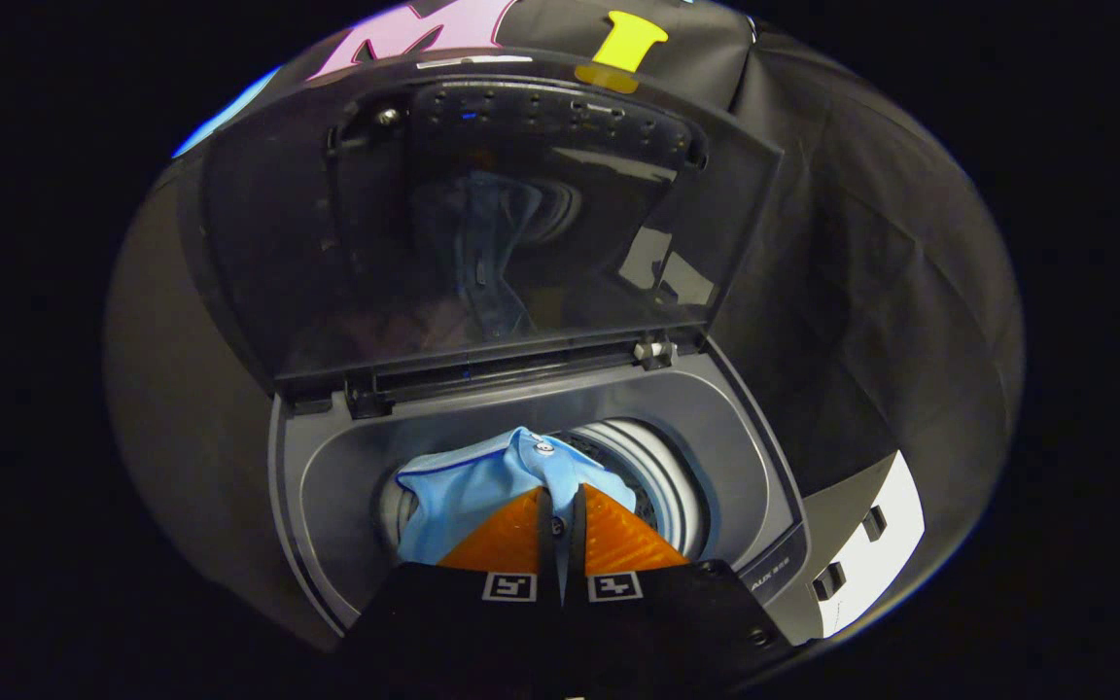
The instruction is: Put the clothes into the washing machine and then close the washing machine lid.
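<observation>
my gripper (561, 496) is pinched on the light blue garment (482, 481), holding it over the drum (652, 467) of the top-loading washing machine (346, 486). its lid (482, 214) stands raised behind the opening.

Faint, unreadable lettering on washing machine (774, 574)

The shirt (482, 486), pinched between the gripper (561, 501) fingers, is soft matt cloth with a small shiny snap button just ahead of the tips. Beyond it the washing machine (327, 486) rim is smooth matt plastic, the drum (652, 472) ribbed and glossy. The raised lid (482, 224) is glossy see-through plastic or glass, mirroring the shirt.
</observation>
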{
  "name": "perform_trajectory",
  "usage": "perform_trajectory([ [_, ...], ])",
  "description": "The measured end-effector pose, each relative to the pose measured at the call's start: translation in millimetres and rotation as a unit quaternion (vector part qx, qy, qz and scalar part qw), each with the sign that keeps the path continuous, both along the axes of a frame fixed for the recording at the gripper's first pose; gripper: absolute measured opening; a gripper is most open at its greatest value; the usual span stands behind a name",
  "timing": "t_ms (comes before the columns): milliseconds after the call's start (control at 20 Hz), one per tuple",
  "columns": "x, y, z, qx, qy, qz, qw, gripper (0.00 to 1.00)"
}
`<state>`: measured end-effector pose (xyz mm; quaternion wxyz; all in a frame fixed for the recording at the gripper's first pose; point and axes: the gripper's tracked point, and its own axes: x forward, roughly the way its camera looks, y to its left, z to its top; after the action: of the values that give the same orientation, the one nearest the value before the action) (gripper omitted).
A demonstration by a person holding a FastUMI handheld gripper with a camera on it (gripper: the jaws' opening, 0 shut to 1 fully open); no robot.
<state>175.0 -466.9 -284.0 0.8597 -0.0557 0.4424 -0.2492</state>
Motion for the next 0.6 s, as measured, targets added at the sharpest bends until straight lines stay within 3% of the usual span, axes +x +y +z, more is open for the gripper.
perform_trajectory([
  [150,-11,-2,-19,0.009,0.034,0.002,0.999,0.05],
  [400,-16,20,-53,0.076,0.046,0.013,0.996,1.00],
  [600,-19,25,-53,0.083,0.044,0.022,0.995,1.00],
])
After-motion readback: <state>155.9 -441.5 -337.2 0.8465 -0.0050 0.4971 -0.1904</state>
